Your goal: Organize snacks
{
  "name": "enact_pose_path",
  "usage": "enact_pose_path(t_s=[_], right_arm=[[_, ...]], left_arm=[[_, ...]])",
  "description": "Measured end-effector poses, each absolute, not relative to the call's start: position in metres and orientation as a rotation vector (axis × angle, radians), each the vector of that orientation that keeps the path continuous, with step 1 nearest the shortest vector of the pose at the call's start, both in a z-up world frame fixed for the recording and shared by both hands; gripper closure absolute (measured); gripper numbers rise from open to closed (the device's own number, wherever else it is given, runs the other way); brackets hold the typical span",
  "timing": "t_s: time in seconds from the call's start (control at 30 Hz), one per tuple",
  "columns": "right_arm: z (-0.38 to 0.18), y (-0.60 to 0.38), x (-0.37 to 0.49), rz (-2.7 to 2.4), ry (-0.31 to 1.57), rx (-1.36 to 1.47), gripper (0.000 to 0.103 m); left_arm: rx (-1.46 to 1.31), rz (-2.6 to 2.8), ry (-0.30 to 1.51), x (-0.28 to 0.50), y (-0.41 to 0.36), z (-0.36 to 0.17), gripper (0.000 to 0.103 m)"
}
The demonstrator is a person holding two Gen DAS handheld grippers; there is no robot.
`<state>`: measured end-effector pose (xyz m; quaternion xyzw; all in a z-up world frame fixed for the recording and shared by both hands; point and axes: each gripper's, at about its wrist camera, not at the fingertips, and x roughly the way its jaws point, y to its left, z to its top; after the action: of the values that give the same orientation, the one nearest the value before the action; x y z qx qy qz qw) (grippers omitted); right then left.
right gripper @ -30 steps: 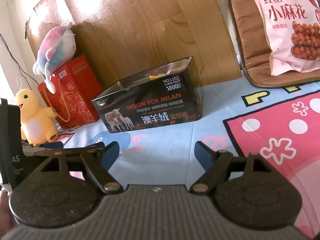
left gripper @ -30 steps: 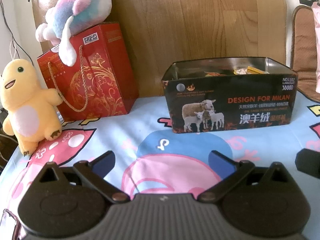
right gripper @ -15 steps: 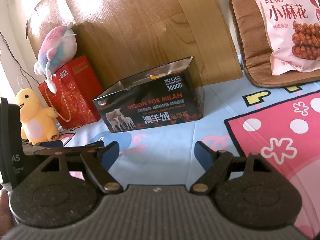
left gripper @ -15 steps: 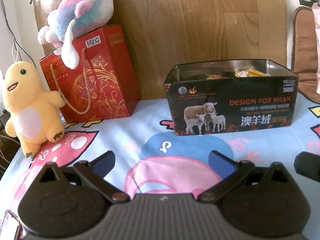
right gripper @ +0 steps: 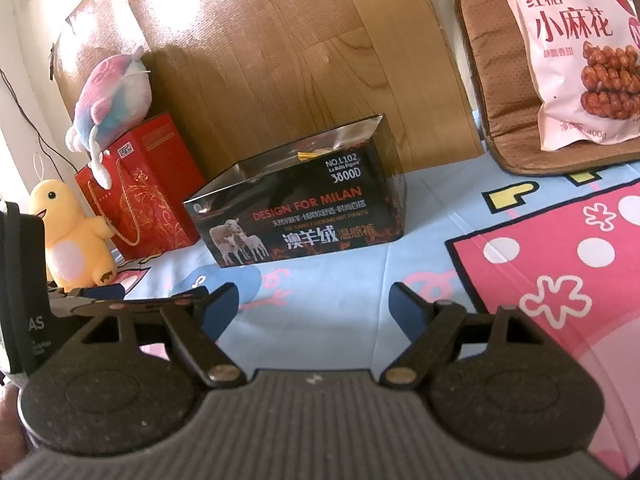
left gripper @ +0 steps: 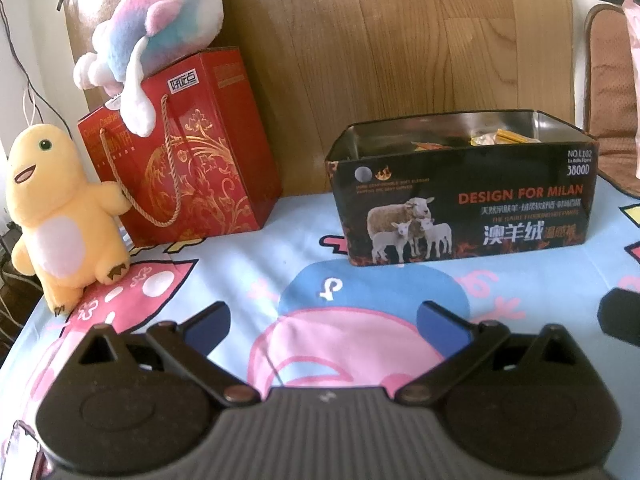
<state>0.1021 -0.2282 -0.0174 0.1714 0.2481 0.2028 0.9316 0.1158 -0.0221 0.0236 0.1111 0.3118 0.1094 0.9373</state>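
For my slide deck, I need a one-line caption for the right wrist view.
Open right gripper above cartoon-print cloth, facing an open black tin of snacks, pink snack bag beyond.

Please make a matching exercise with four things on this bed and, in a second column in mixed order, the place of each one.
Things:
1. pastel plush
2. yellow plush
3. snack bag
4. tin

Places:
A. leaning on the brown cushion
B. on top of the red bag
C. open, in front of the wooden board
D. standing left of the red bag

Pairs: 1-B, 2-D, 3-A, 4-C
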Motion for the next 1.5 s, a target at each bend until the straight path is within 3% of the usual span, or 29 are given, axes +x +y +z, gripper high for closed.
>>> enact_pose_path(t_s=[1.5], right_arm=[[-0.0181,-0.2293,0.1042,0.427,0.502,0.352,0.017]], left_arm=[[0.236,0.226,0.64,0.1166,-0.0239,0.0207,0.0]])
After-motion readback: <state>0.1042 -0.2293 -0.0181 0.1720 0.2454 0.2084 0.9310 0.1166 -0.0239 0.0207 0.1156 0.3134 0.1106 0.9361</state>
